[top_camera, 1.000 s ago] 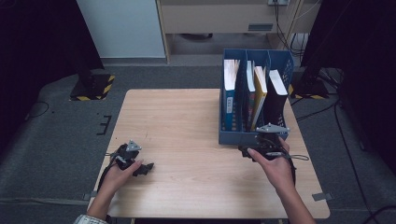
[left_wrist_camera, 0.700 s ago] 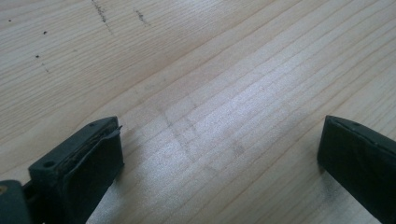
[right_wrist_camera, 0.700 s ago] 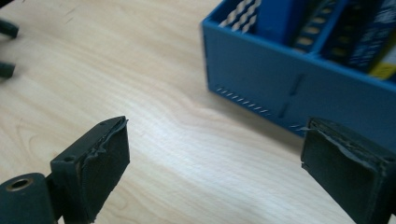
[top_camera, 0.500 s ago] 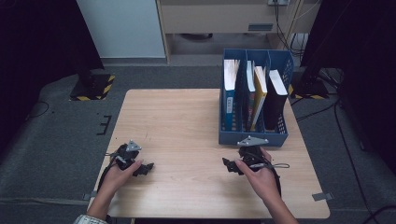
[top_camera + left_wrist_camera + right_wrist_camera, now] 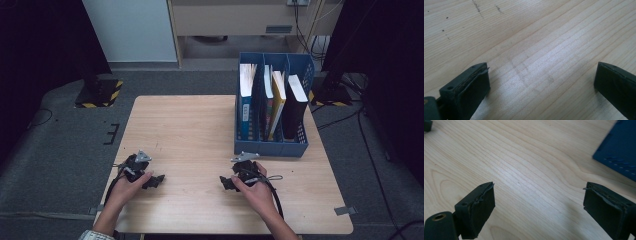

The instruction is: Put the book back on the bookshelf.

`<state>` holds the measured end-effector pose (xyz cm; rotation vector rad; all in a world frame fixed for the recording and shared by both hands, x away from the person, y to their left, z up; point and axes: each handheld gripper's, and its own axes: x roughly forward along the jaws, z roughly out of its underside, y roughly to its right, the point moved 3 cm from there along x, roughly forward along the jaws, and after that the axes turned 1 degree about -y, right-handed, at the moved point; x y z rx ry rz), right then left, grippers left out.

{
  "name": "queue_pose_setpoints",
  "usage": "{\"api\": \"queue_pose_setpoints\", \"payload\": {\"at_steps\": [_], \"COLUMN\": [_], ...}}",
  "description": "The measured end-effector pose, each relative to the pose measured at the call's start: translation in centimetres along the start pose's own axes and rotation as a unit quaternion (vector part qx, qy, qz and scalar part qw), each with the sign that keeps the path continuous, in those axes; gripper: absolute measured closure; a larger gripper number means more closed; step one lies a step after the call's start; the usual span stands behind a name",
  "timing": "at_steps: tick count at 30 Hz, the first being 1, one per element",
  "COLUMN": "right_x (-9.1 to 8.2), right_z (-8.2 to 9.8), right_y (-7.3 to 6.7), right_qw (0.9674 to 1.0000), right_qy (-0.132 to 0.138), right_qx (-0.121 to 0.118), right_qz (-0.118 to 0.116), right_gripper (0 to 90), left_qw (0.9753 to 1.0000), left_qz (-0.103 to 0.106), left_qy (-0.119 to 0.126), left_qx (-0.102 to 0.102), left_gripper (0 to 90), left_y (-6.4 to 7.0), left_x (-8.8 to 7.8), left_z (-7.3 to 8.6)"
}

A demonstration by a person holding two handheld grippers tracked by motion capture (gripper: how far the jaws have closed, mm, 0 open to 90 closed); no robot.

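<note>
Two grippers low over a pale wooden bench (image 5: 200, 130), each in one hand of a person. Left gripper (image 5: 159, 178) near the front left corner of the bench, held in the left hand (image 5: 127, 182), pointing toward the middle of the bench. Jaws of this gripper set wide apart in the left gripper view, with bare wood grain between them, so released and grasping nothing. Right gripper (image 5: 223, 183) in the right hand (image 5: 252, 187), near the front edge of the bench, just in front of a blue file box (image 5: 270, 147) and pointing left toward the other gripper. Also released: jaws well apart in the right gripper view, bare wood between them, nothing pressed by the pads. Black cable (image 5: 274, 195) looping from the right gripper back along the forearm. Blue file box standing at the back right part of the bench, near the right gripper but not touching it; one blue corner of it visible at the upper right of the right gripper view. Inside the box, several books (image 5: 275, 100) standing upright in its compartments, among them one with a yellow cover and one black. Dark grey floor around the bench.
</note>
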<state>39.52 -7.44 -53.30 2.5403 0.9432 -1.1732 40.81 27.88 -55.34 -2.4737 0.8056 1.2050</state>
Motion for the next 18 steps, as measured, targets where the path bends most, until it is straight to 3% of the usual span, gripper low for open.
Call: {"api": "queue_pose_setpoints", "payload": {"at_steps": [3, 8, 14, 18], "right_x": [1.0, 2.3, 3.0, 3.2], "right_z": [0.0, 0.4, 0.7, 0.7], "right_y": [-0.4, -0.4, -0.6, -0.7], "right_qw": [0.9998, 0.9996, 0.9983, 0.9981], "right_qy": [-0.008, -0.015, 0.017, 0.021], "right_qx": [-0.014, 0.000, -0.002, 0.000], "right_qz": [0.010, 0.026, 0.055, 0.058], "right_gripper": [9.9, 8.6, 6.1, 5.1], "left_qw": [1.0000, 1.0000, 1.0000, 0.9999], "left_qz": [0.001, 0.002, 0.005, 0.009], "left_qy": [0.000, -0.002, 0.002, 0.005], "left_qx": [-0.002, 0.001, 0.003, 0.010], "left_gripper": [0.0, 0.0, 0.0, 0.0], "left_y": [0.0, 0.1, 0.2, 0.2], "left_x": [0.0, 0.0, 0.1, 0.3], "left_z": [0.0, 0.0, -0.1, -0.3]}}
